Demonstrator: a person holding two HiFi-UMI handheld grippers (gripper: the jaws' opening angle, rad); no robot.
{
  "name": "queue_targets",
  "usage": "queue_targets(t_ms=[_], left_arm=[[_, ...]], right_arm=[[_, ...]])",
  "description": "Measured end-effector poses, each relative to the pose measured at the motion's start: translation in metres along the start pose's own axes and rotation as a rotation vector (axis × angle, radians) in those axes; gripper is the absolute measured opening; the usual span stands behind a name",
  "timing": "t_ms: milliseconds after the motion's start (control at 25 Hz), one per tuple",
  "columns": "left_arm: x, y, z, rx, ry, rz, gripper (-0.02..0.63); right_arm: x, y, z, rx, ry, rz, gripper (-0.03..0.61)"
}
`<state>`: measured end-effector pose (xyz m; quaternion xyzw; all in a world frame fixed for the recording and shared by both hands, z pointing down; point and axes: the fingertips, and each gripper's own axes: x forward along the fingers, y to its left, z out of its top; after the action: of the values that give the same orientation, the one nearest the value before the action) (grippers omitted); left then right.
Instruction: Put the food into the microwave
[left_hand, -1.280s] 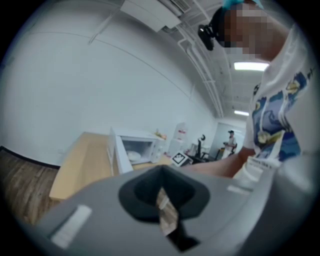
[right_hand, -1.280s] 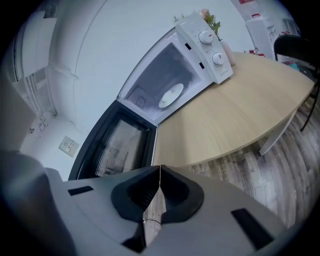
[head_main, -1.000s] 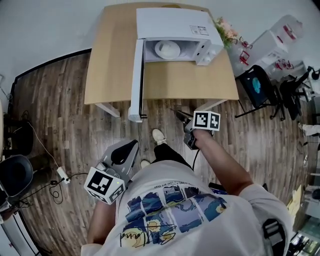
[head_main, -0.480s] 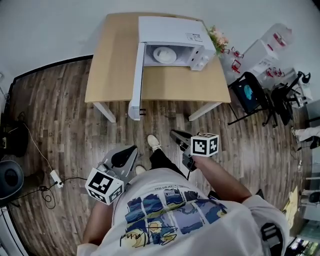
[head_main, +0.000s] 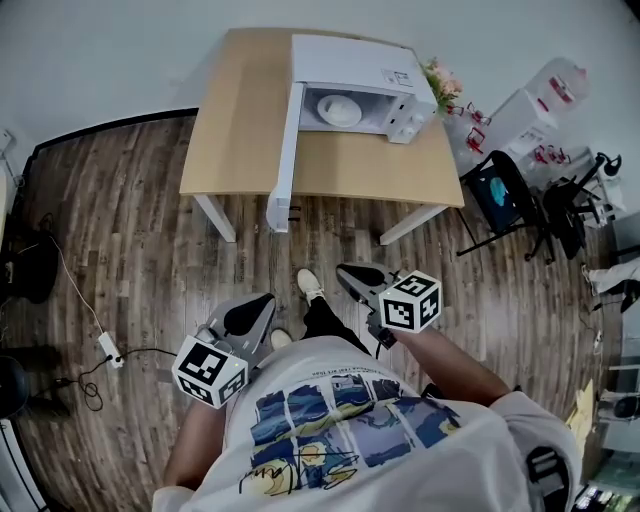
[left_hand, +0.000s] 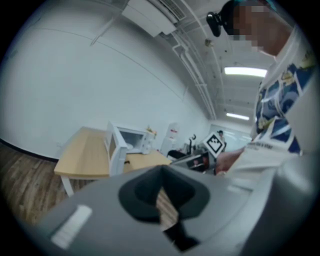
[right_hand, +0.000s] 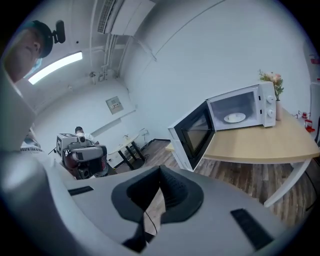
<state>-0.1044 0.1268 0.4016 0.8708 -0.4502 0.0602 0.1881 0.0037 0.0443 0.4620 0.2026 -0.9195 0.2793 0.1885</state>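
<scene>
Wood-plank flooring separated the person from the bench (head_main: 240, 120) on the far side of the room, where one microwave (head_main: 350, 62) stood with its door (head_main: 286, 150) swung wide to the left. One white plate (head_main: 339, 108) sat inside the microwave; whether food lay on it could not be made out. Two tools hung near the body, well apart from the bench: the left gripper (head_main: 250, 313) and the right gripper (head_main: 352, 275) each had fingers pressed together on nothing. Shutting the door appeared to be the step left. A steady push on its free edge, without jolting the microwave, would likely serve best.
</scene>
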Motion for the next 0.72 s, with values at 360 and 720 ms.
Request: queue_targets(t_ms=[360, 720], left_arm=[[-0.012, -0.001, -0.004, 0.0, -0.005, 0.017, 0.008], [-0.017, -0.002, -0.019, -0.024, 0.002, 0.019, 0.008]], right_arm=[[-0.003, 0.021, 0.003, -0.071, -0.011, 0.008, 0.006], [-0.001, 0.031, -0.004, -0.071, -0.007, 0.015, 0.006]])
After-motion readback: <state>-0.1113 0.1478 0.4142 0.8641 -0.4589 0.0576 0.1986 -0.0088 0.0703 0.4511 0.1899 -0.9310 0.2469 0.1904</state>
